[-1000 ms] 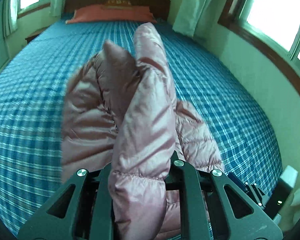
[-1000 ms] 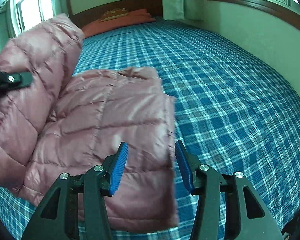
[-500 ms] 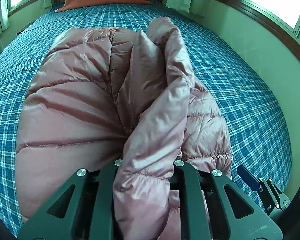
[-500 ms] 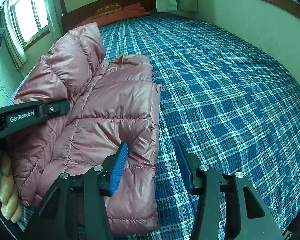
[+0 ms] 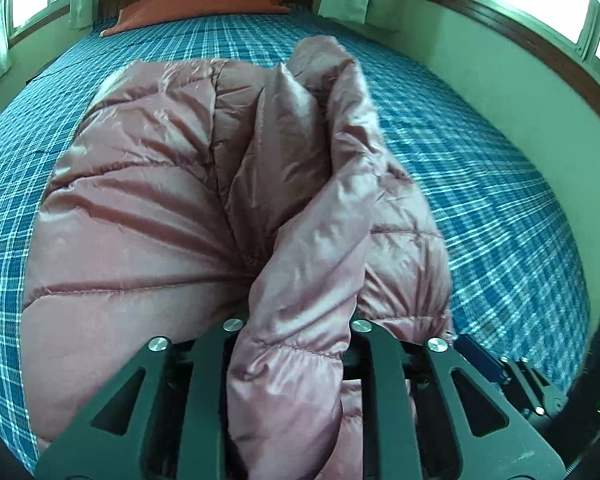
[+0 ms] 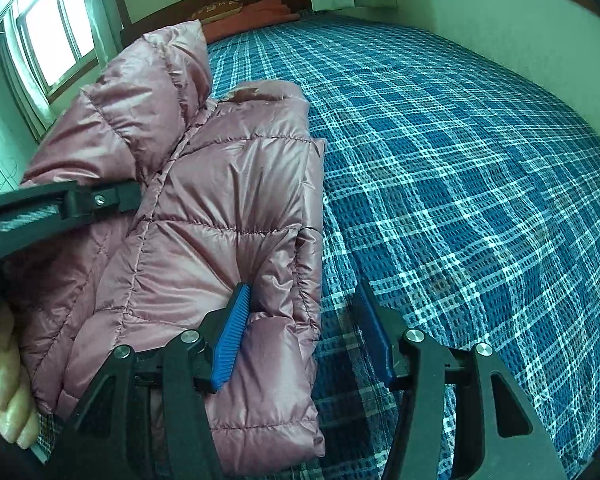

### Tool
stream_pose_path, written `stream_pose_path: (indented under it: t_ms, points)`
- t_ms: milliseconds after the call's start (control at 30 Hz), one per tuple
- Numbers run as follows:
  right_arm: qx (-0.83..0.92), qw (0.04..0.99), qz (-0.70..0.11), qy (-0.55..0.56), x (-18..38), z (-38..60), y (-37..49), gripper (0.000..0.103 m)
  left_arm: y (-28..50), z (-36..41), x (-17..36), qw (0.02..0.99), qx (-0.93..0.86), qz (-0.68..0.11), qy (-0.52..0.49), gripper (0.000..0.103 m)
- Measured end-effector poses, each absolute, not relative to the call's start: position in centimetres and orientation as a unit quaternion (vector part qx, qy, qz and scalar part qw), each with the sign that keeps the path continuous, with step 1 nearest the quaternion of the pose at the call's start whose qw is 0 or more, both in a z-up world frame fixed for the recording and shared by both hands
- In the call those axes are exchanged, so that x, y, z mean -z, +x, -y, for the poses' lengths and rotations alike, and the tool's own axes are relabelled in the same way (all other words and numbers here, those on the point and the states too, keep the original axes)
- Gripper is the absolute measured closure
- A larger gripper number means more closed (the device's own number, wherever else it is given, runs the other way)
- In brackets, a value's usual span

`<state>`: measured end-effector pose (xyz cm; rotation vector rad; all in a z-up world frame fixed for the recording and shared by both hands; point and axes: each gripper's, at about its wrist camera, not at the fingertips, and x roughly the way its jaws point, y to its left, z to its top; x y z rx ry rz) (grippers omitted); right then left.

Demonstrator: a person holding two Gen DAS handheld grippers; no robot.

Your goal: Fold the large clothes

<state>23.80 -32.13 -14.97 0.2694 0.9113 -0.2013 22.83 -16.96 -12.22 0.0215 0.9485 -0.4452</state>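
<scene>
The pink puffer jacket lies partly folded on the bed, near its foot end, on the blue checked cover. The left gripper has its jaws closed on a thick fold of the jacket and holds this part raised above the rest. The right gripper has its jaws wide apart, empty, just above the jacket's right edge. An orange pillow lies at the headboard.
</scene>
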Motion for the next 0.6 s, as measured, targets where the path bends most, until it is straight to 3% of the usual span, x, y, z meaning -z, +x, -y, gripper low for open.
stream_pose_path:
  t_ms: [233,600]
  points:
    - [0.108,0.886,-0.432,0.128,13.7,32.8,22.4,0.043,20.3,16.4,9.2,0.866,0.25,-0.433,-0.025,0.057]
    - [0.135,0.892,-0.419,0.102,11.2,32.3,19.6,0.043,16.4,10.0,5.3,0.868,0.267,-0.403,-0.117,0.055]
